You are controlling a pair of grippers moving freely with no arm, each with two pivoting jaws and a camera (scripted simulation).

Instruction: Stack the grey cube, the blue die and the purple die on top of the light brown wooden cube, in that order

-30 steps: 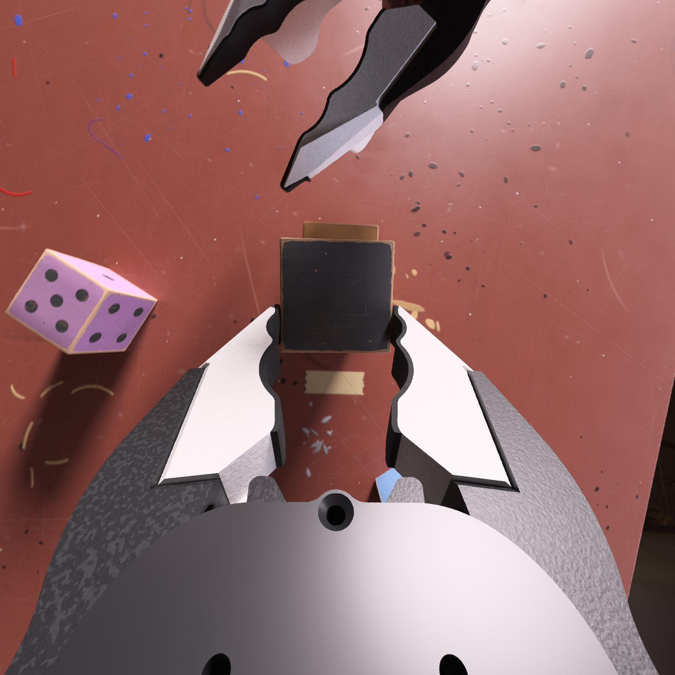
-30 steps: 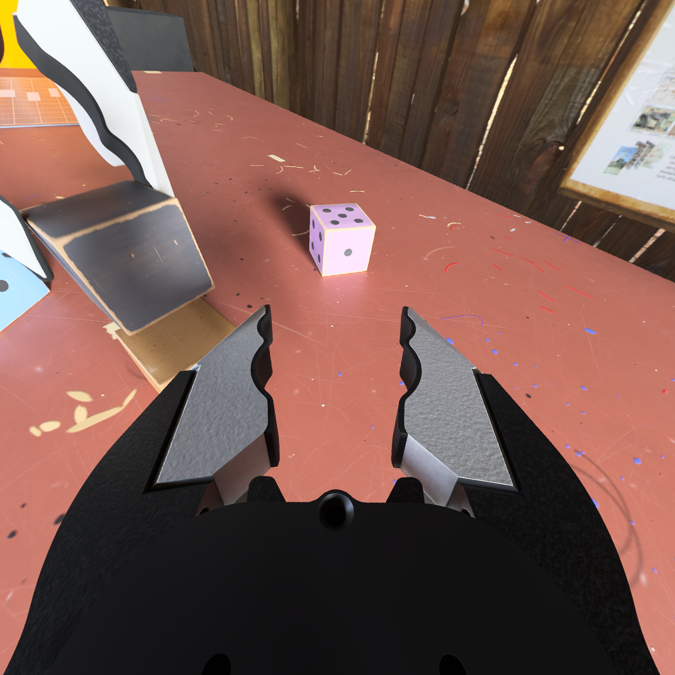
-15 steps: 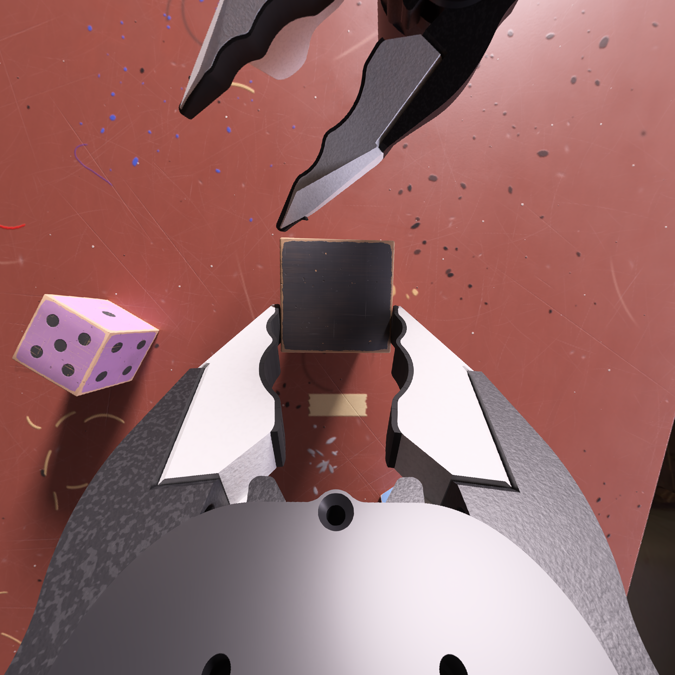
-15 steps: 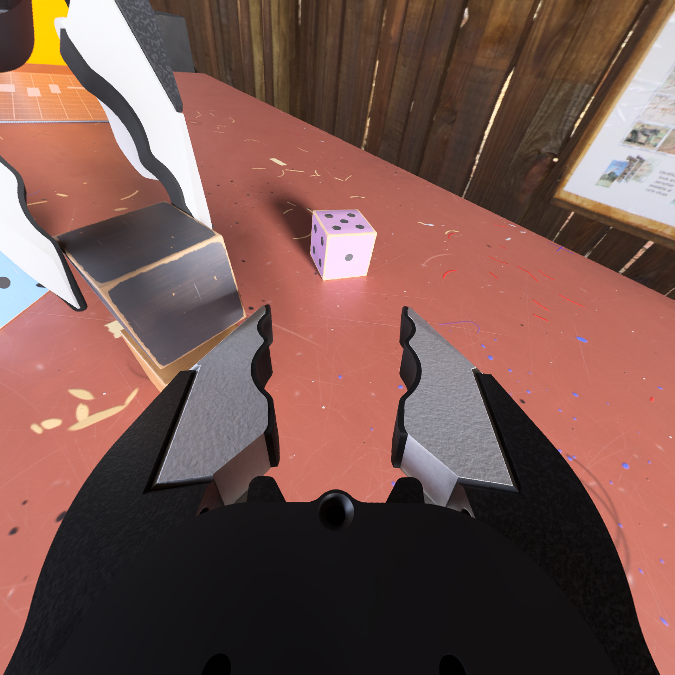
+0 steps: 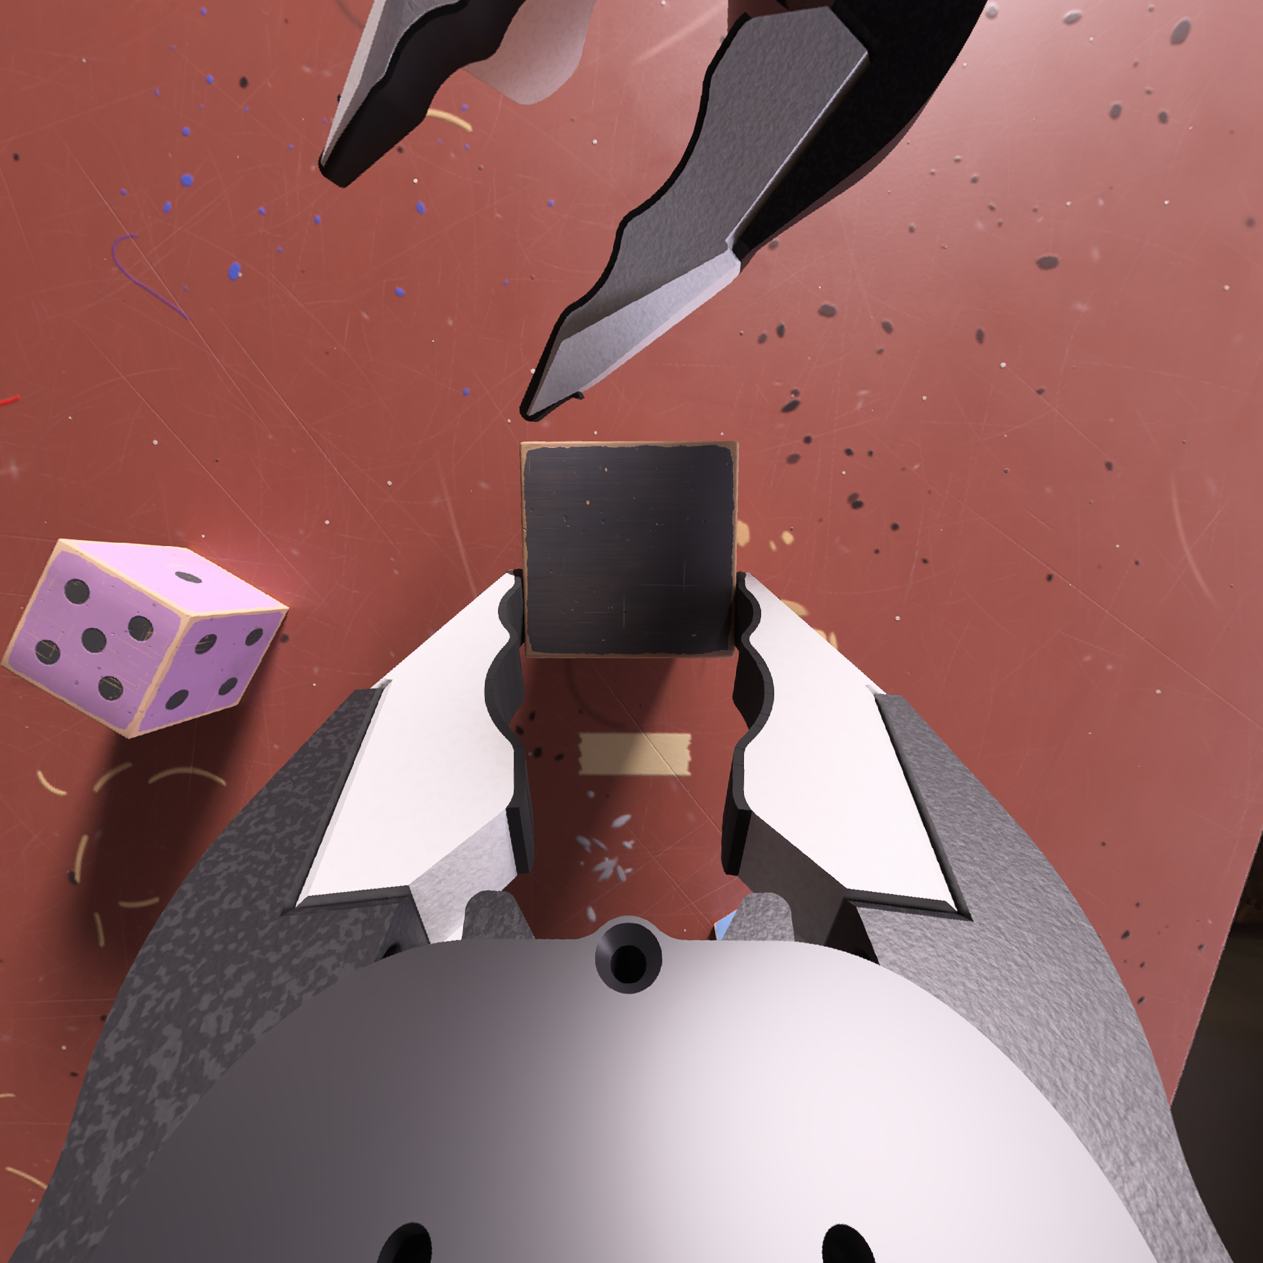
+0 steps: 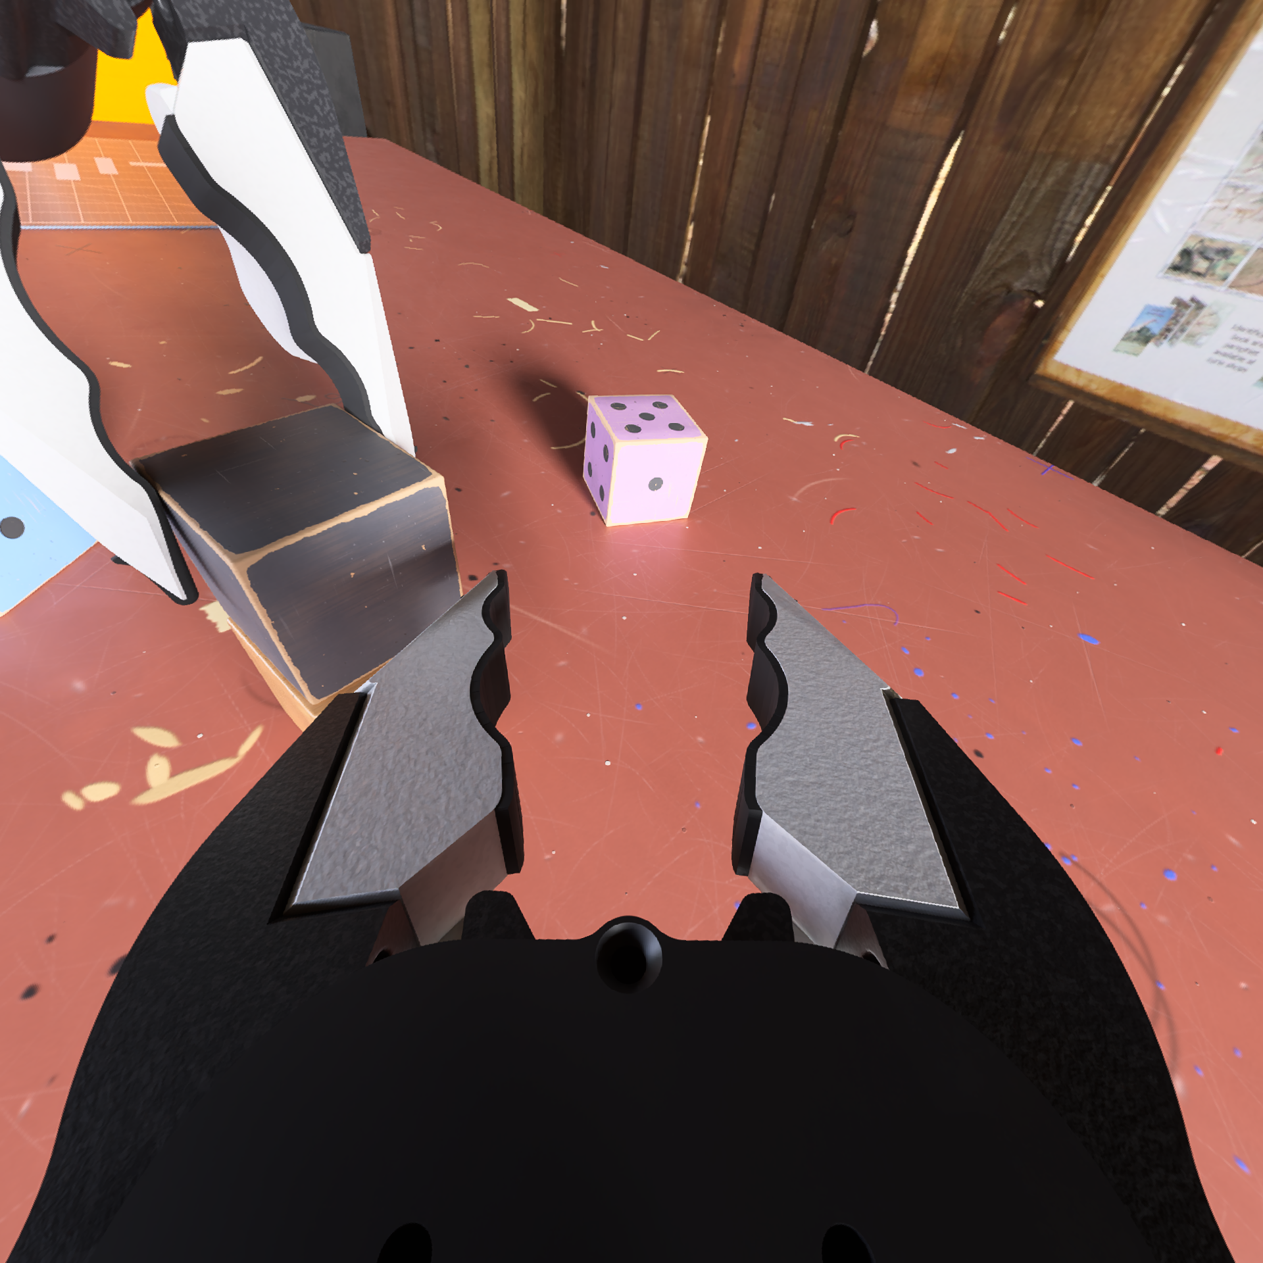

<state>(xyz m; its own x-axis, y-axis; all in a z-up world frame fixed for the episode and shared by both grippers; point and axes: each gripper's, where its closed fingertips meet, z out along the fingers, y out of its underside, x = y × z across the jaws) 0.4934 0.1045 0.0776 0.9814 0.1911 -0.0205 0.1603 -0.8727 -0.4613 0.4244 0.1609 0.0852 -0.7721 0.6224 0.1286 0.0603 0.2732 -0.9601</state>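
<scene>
My left gripper (image 5: 629, 581) is shut on the grey cube (image 5: 629, 547), its white fingers (image 6: 301, 225) clamping the two sides. The grey cube (image 6: 307, 533) sits squarely over the light brown wooden cube (image 6: 273, 676), of which only a thin strip shows below it; I cannot tell whether they touch. The purple die (image 5: 143, 635) stands on the red table to the left, apart from the stack (image 6: 642, 458). The blue die (image 6: 27, 540) shows partly at the left edge. My right gripper (image 6: 629, 594) is open and empty, just beside the stack; its grey fingers (image 5: 683, 273) hover beyond the cube.
A wooden plank wall (image 6: 683, 137) runs along the table's far side, with a framed board (image 6: 1175, 294) on it. An orange grid mat (image 6: 102, 198) lies at the far left. The table edge (image 5: 1216, 1025) drops off at the right. A strip of tape (image 5: 635, 752) lies flat.
My left gripper has carried the grey cube over the wooden cube and lowered it, so the wooden cube is now almost covered. The right gripper stayed open and shifted slightly.
</scene>
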